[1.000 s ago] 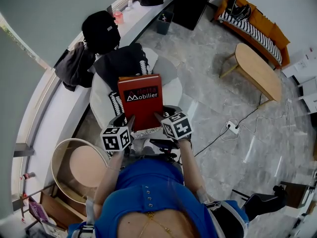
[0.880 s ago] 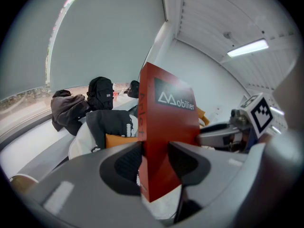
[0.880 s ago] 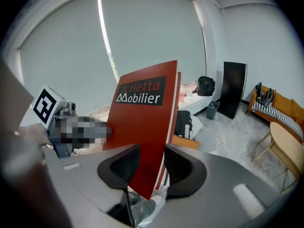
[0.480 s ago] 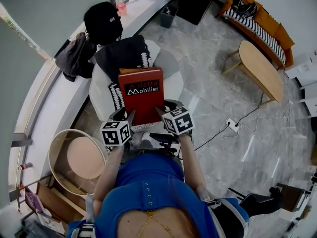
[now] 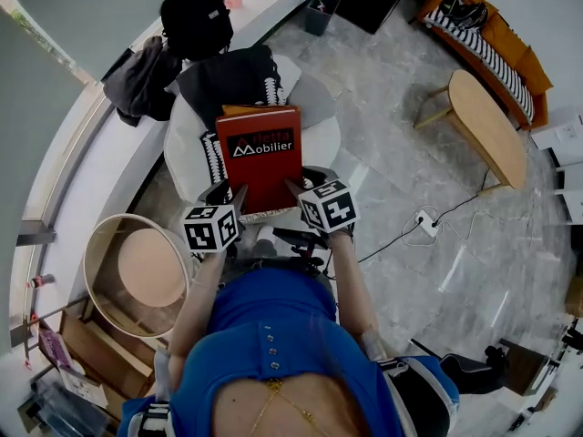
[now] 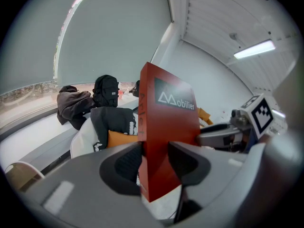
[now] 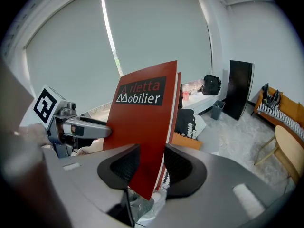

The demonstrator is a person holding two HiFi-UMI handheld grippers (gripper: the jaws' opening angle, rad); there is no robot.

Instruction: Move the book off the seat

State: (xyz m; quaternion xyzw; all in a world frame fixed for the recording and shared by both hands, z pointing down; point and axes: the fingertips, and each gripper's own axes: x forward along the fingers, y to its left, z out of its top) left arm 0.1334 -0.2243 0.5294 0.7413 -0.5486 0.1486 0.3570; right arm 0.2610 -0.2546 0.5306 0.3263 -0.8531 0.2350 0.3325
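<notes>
The red book [image 5: 260,157], a large hardback with "Mobilier" on its cover, is held up in the air over the white seat [image 5: 321,144]. Its cover faces up toward the head camera and its lower edge is toward the person. It looks clear of the cushions but hangs above the seat rather than beside it, so by my reading the move off is only partly done.

A book this size is probably stiff and fairly heavy. Its smooth cover could slide between pads, and a thin grip at one edge would let it swing or fall open. Taking it at both lower corners, one on each side as here, seems the sound way, with the boards pinched together so the pages cannot fan out.

The left hand-held gripper [image 6: 154,158] is clamped on the lower corner at the spine side, its pads pressing the front and back covers. The right hand-held gripper [image 7: 151,161] is clamped the same way on the opposite lower corner, by the page edges. Each pair of jaws stands apart only by the book's thickness.

On the seat beneath lie a black garment [image 5: 228,80] with white print and an orange pad [image 6: 121,139]
</notes>
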